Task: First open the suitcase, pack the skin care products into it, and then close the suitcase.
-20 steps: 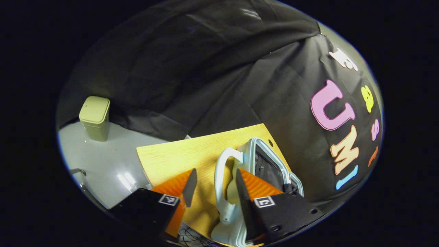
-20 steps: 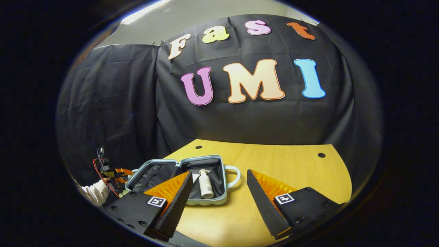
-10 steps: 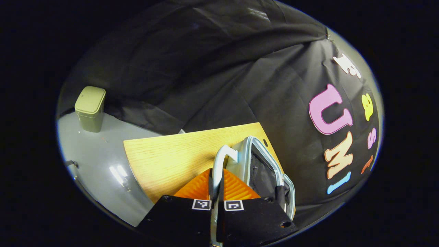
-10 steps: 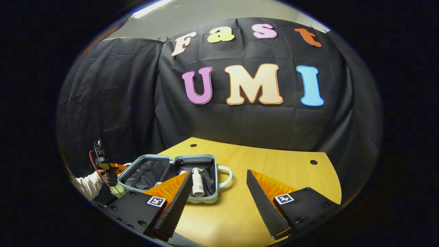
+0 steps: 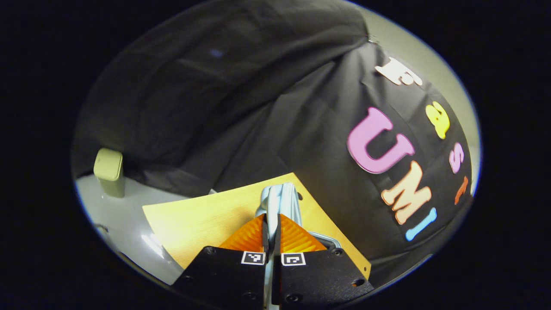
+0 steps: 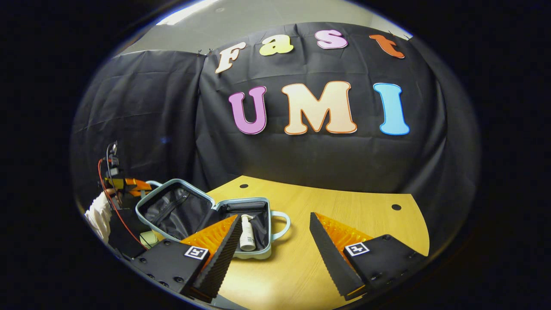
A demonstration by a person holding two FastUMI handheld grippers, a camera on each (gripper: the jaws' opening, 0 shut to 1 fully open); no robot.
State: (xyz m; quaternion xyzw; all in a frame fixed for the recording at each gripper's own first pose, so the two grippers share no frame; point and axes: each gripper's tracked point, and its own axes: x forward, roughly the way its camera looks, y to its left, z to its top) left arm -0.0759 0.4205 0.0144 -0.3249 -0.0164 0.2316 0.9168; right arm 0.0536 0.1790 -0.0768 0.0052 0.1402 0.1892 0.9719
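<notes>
Suitcase (image 6: pixel 202 224): pale blue, small, lying on the wooden surface (image 6: pixel 344 215) at its left part, in the right gripper view. Base half flat on the surface, with a loop handle at its right edge; lid (image 6: pixel 174 213) raised and tilted, dark lining visible. Bottle (image 6: pixel 247 232): white, lying inside the base half, cap toward the far wall. Left tool (image 5: pixel 272 226): both fingers pressed together on the lid handle (image 5: pixel 275 202), which stands edge-on between them in the left gripper view; the same tool appears at far left of the right gripper view, at the lid's outer edge, held by a hand (image 6: pixel 100 211) in a white sleeve, with red and black wires beside it. Right tool (image 6: pixel 275 249): fingers wide apart, holding nothing, hovering over the near part of the surface, to the right of the suitcase and apart from it. Bin (image 5: pixel 109 171): olive green, lidded, standing on the grey floor (image 5: pixel 125 215) beyond the surface's left edge, against the black cloth, in the left gripper view.
</notes>
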